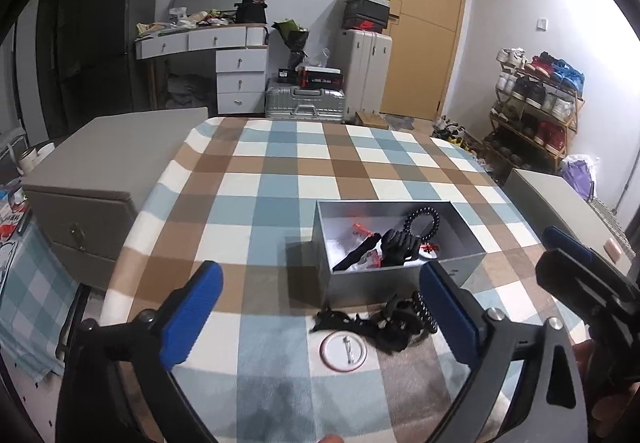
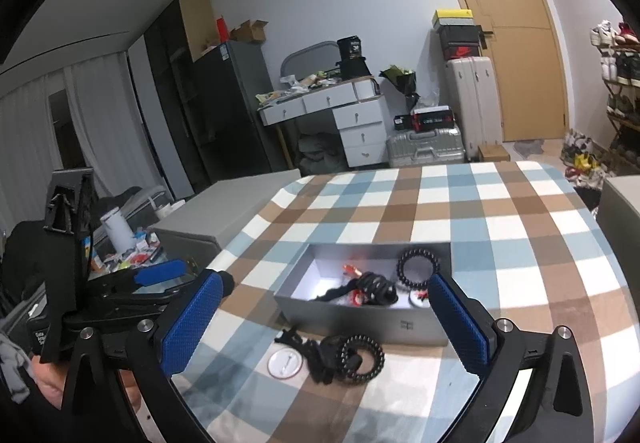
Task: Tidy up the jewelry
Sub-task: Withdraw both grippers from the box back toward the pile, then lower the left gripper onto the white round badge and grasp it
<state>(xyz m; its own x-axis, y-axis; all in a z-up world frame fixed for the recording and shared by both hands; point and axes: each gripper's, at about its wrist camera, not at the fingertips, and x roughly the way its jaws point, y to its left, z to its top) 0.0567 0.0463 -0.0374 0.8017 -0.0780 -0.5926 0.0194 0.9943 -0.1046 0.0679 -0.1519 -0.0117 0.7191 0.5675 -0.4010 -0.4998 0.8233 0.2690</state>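
Blue-padded fingers [image 1: 192, 317] of the left gripper [image 1: 320, 319] are seen spread wide apart with nothing held between them, poised above the checked surface [image 1: 256, 171]. The right gripper [image 2: 328, 323] is likewise held wide open and empty; its fingers [image 2: 460, 327] frame the same spot from the other side.

Between and just beyond the fingers, a tangle of black jewelry [image 1: 376, 321] lies on the surface, just in front of the grey box [image 1: 400, 283]. A coiled black bracelet [image 2: 362, 359] is mixed into this heap, and a round white badge [image 1: 343, 350] lies touching or just beside its near edge. Inside the box, another black beaded bracelet [image 1: 422, 223], a black piece and some small red items [image 1: 362, 230] are already gathered.

Several risks can be judged from this layout. Because the loose pieces are intertwined, more than one could be lifted when only one is intended, and a trailing piece could be dropped short of the box. The flat badge sits low on soft cloth, so it could be pushed along rather than gripped, or the cloth itself could be pinched. The box appears light and could be shoved away if its front wall is struck. Both grippers are aimed at one small area, so a collision between them could occur.
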